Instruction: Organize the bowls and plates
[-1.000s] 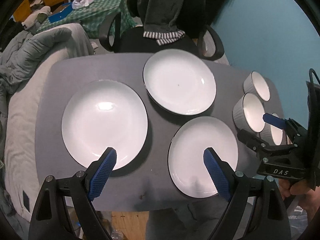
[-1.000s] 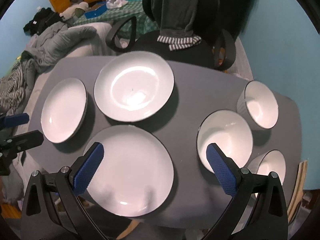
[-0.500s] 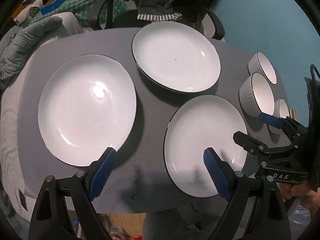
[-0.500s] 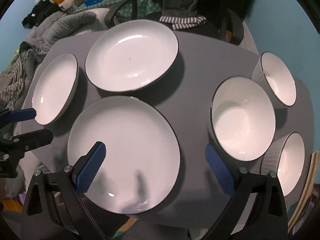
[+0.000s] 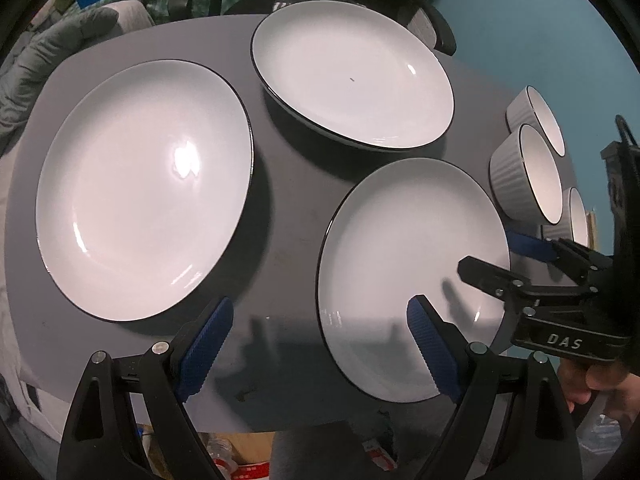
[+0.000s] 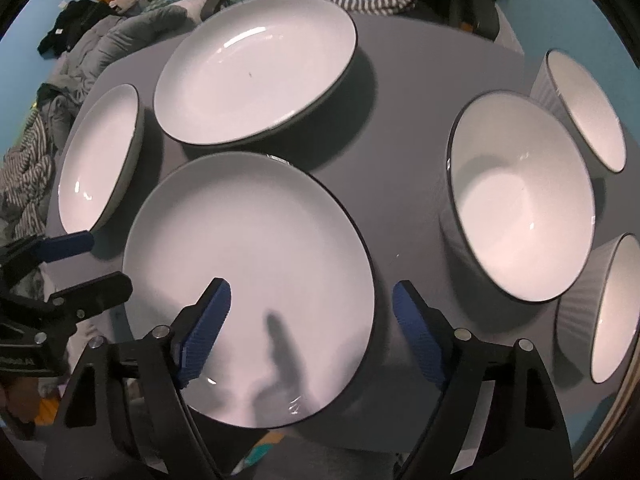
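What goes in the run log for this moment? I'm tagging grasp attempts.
phase: approach | left tool: open, empty | right tool: closing, straddling near plate rim, no contact seen | bowls: untouched

Cluttered home room, piled clothes [image 6: 80, 40], office chair [image 5: 432, 28]

three white plates with dark rims [image 5: 144, 188] [image 5: 352, 76] [image 5: 408, 276] on one grey bench [image 5: 288, 184], three white ribbed bowls [image 6: 520, 196] [image 6: 584, 112] [image 6: 612, 308] at right of frame, two grippers with blue pads [image 5: 320, 354] [image 6: 310, 332]
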A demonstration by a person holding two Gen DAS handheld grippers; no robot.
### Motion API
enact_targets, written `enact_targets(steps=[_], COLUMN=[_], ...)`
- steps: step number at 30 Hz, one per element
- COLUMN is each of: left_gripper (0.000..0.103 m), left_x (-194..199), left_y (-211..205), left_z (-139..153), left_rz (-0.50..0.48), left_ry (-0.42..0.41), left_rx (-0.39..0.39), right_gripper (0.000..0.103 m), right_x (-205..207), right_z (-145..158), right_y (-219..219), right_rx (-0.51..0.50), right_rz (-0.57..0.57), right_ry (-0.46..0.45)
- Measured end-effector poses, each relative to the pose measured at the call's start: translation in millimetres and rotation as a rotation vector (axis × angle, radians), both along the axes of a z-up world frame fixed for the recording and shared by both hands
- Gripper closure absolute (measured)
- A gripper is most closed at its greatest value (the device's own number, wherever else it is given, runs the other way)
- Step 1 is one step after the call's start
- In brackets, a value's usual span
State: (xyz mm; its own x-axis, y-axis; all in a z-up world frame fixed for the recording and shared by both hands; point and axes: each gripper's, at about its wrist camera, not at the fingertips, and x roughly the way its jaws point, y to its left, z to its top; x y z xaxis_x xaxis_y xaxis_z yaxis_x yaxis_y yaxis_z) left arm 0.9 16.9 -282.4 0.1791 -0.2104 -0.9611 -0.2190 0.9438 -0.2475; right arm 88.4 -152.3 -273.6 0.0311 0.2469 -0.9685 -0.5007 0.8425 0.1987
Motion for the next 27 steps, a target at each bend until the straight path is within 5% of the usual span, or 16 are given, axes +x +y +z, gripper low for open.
enact_targets(steps=[8,21,27], left_gripper=[0.016,0.061,0.068], left_x=[1.5,1.7,-1.7], left_y=[-1.9,6.6,7.4], left_z=[-11.1,-28.0,-31.1], left_rz=[0.017,0.081,0.084], left_ry=[0.015,0.064,0.06], left_rx=[-0.017,-0.072,-0.039], right_gripper=[0.038,0.058,0.06], right_x=[4.6,16.3,14.6], right_z=[-13.0,-18.0,-18.5], right_y=[0.3,5.7,4.9], right_rx=[-0.004,0.005,0.016], right_rz=[0.02,0.069,0.067], right_ry=[0.043,0.067,0.049])
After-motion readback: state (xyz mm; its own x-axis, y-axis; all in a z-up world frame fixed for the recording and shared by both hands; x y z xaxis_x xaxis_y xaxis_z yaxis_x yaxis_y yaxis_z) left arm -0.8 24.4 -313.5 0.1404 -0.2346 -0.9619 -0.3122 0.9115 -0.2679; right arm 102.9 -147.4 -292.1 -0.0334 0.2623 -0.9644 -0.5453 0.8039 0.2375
